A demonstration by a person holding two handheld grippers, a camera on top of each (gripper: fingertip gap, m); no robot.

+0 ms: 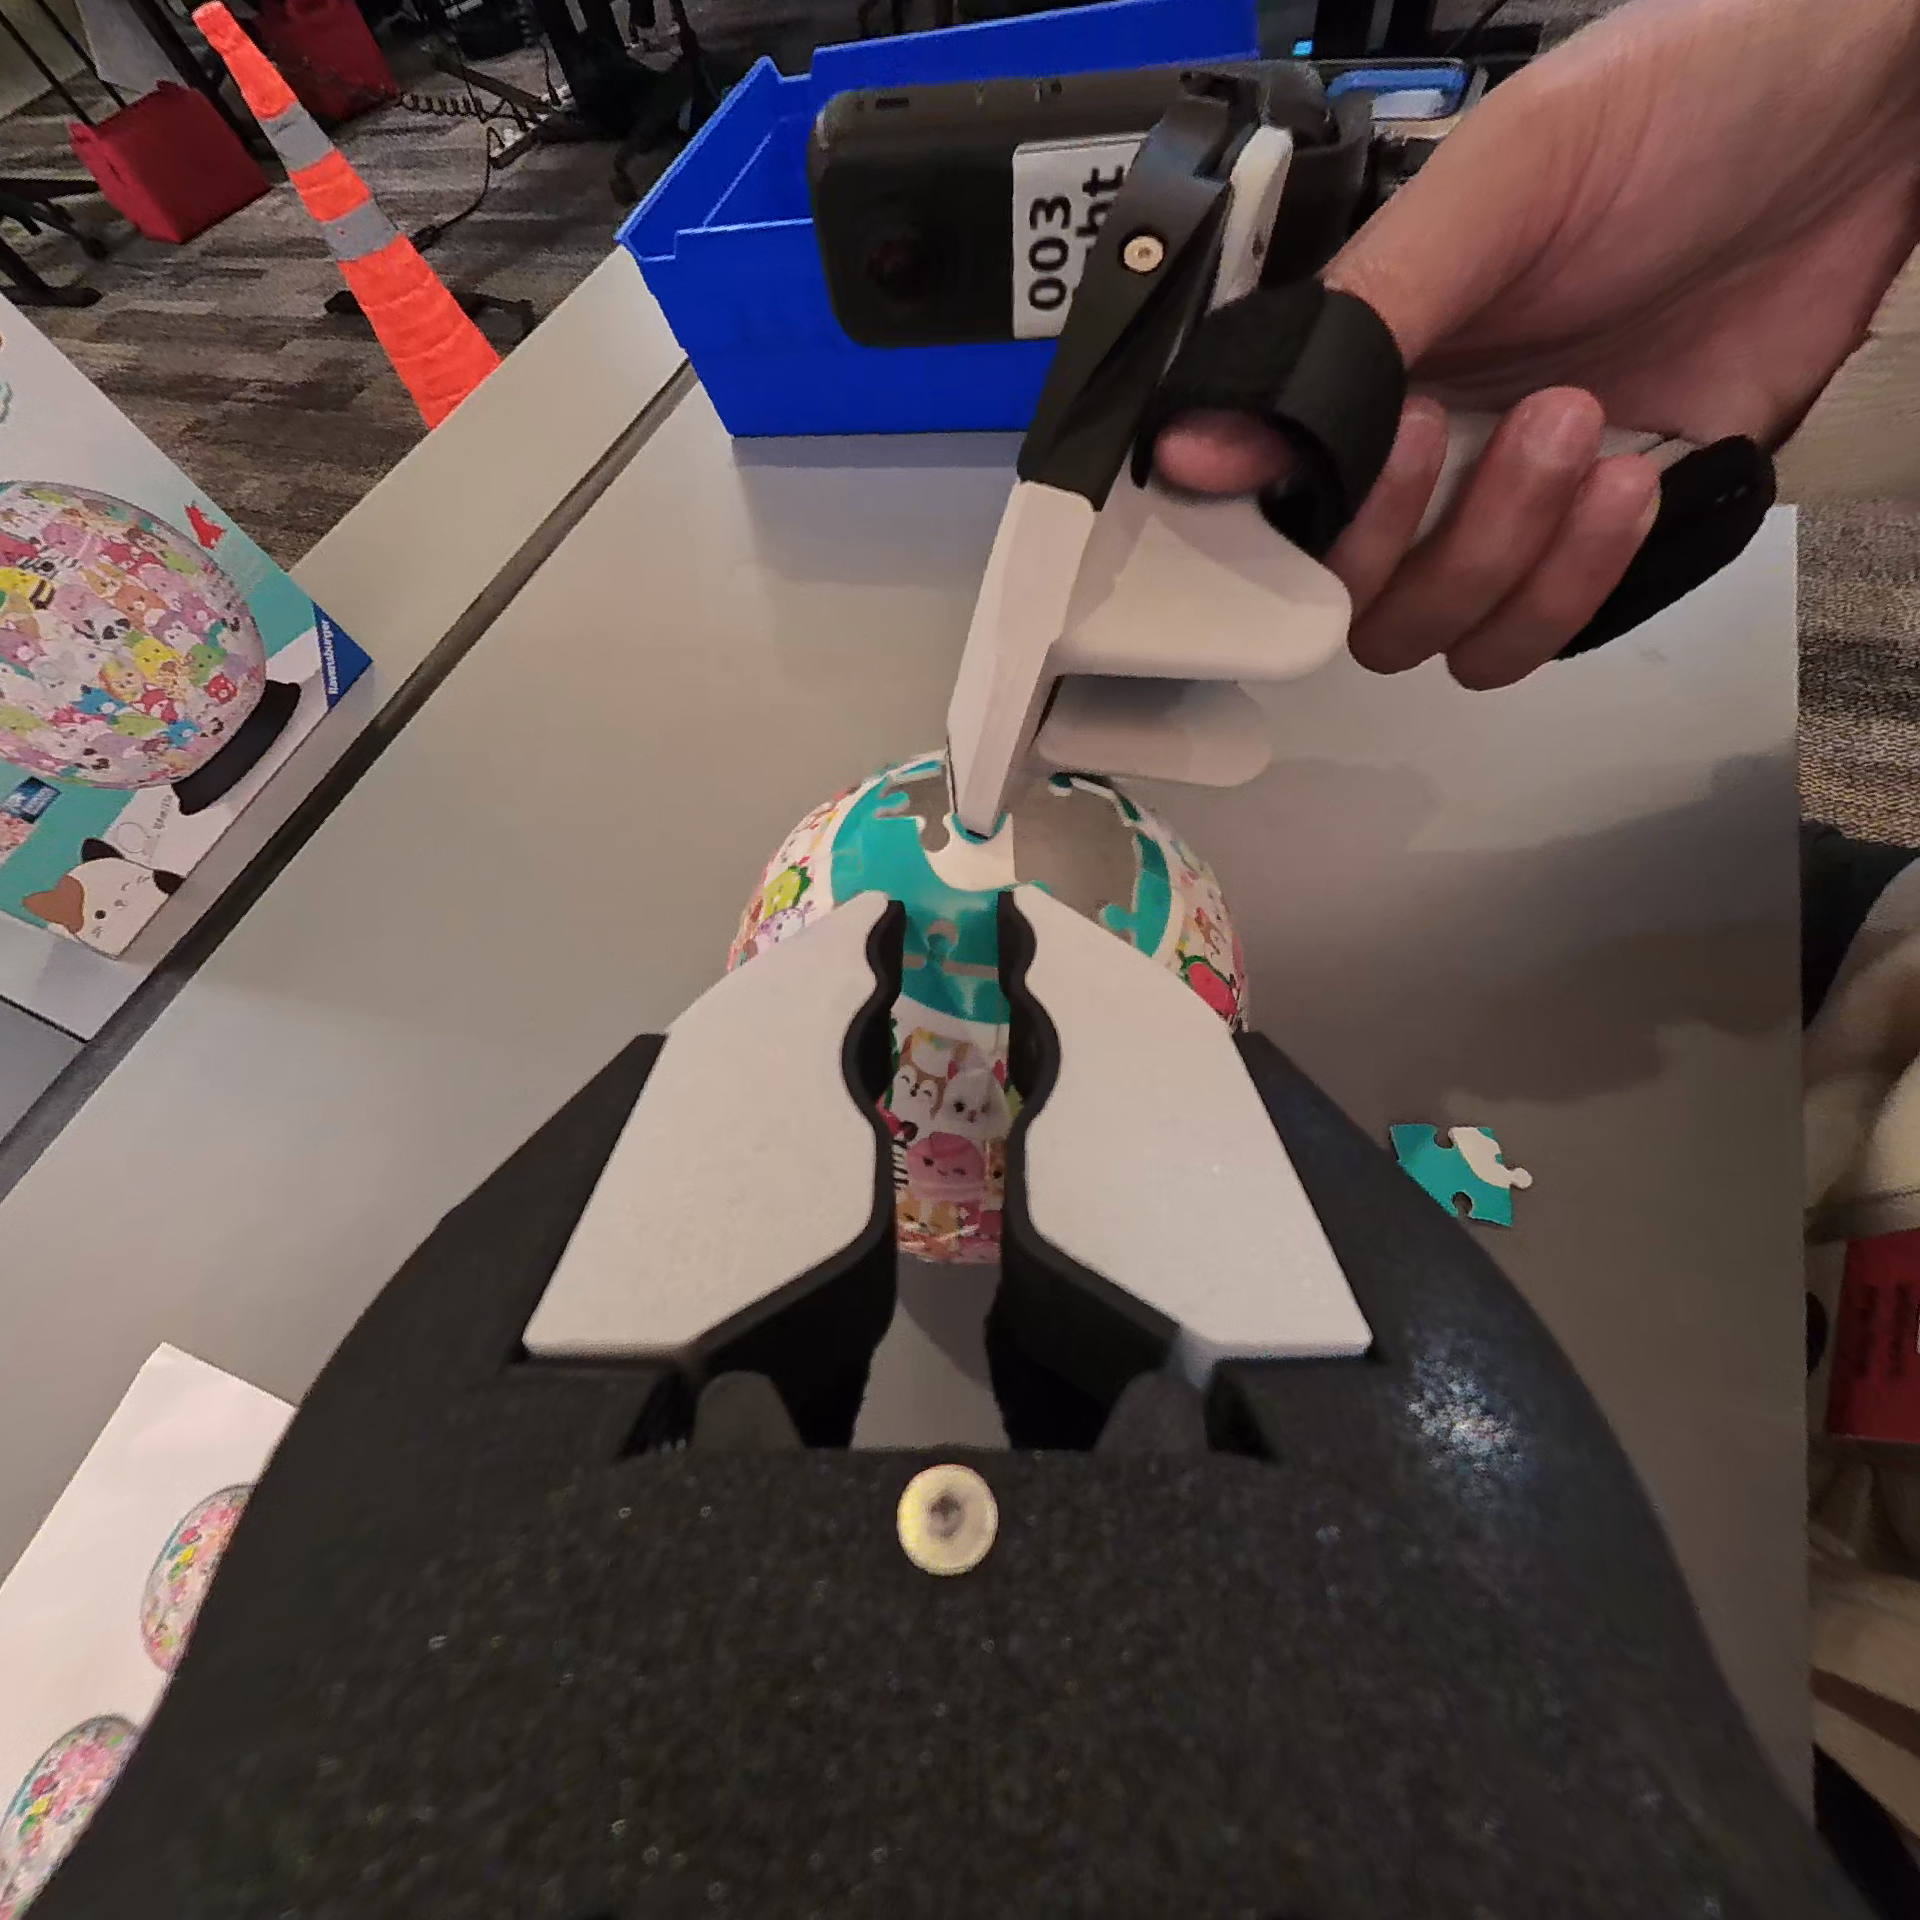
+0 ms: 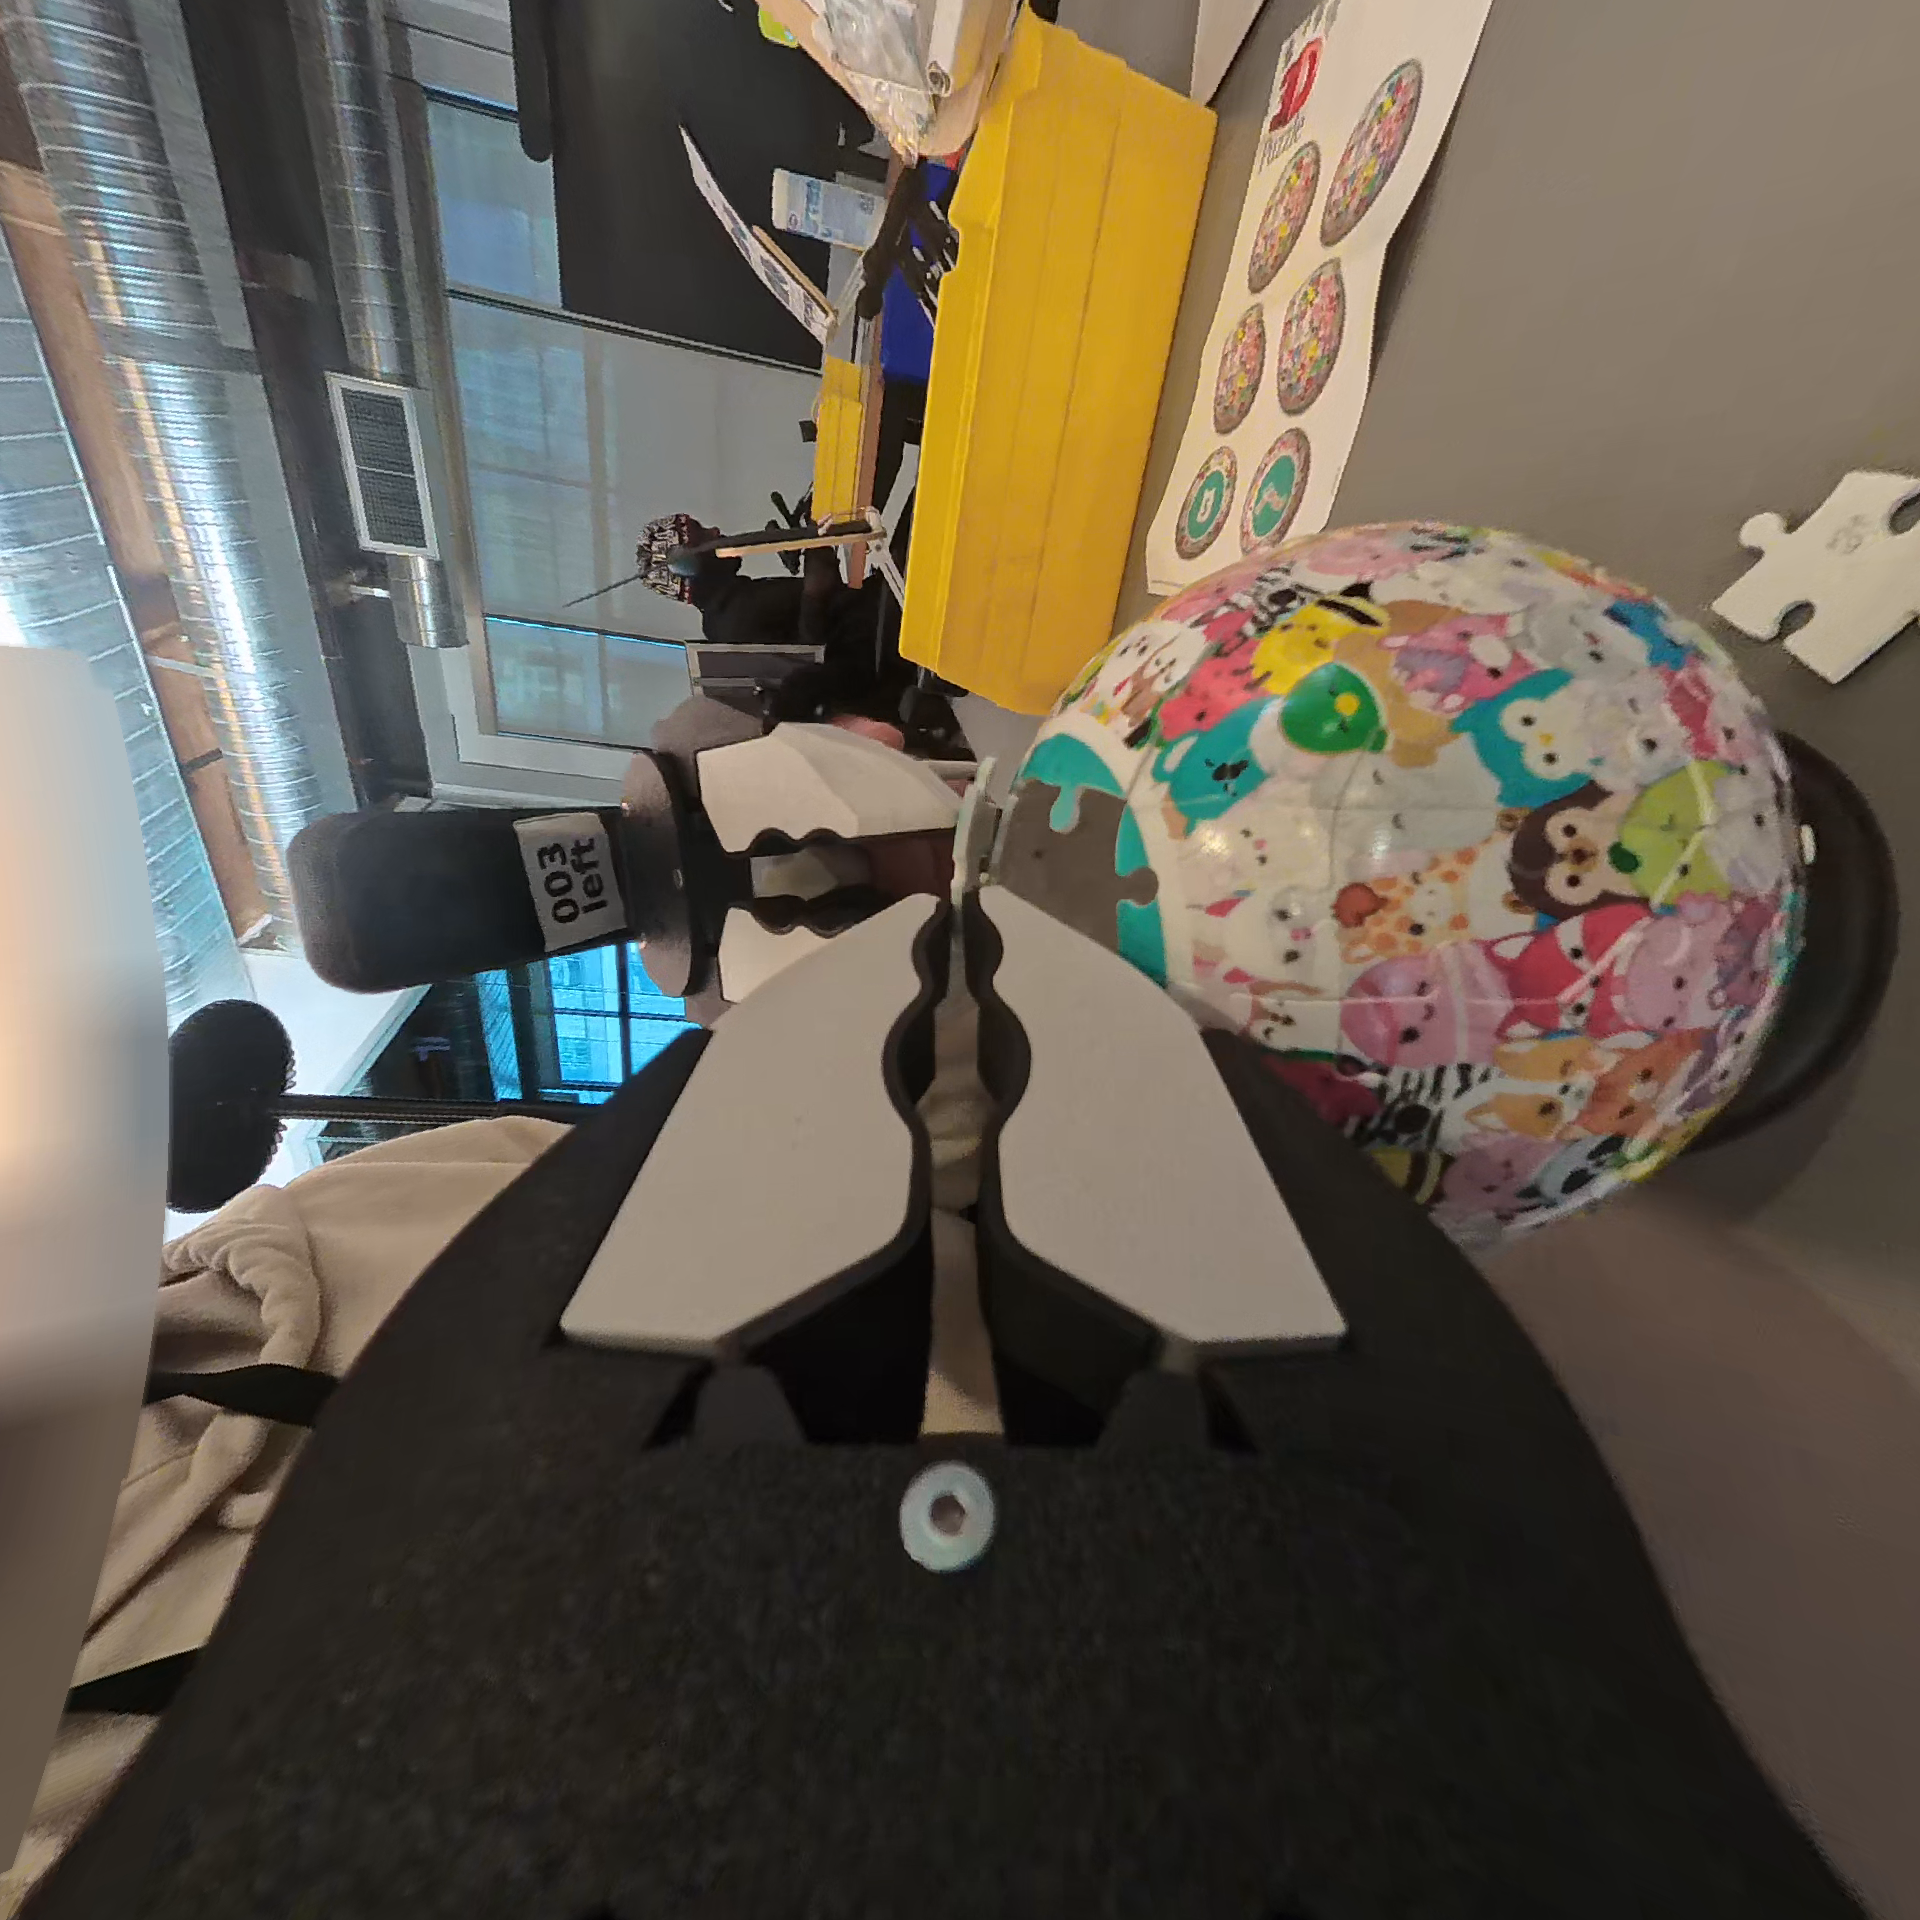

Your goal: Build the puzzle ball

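The colourful puzzle ball (image 1: pixel 945 1122) stands on a black stand (image 2: pixel 1834 935) on the grey table, with an open hole at its teal top (image 2: pixel 1049 842). My right gripper (image 1: pixel 977 821) comes down from above, shut on a thin teal and white puzzle piece (image 1: pixel 977 868) held at the hole's rim. In the right wrist view this gripper (image 2: pixel 954 914) grips the piece (image 2: pixel 975 831) edge-on. My left gripper (image 1: pixel 951 914) is slightly open and empty, just in front of the ball's top; it also shows in the right wrist view (image 2: pixel 883 862). A loose teal piece (image 1: pixel 1455 1174) lies to the right.
A blue bin (image 1: pixel 748 260) stands behind the ball, a yellow bin (image 2: pixel 1049 364) farther off. The puzzle box (image 1: pixel 135 707) and an instruction sheet (image 2: pixel 1330 260) lie to the left. A white face-down piece (image 2: pixel 1829 582) lies near the ball. An orange cone (image 1: pixel 384 260) stands on the floor. The grippers are tip to tip, or close to it.
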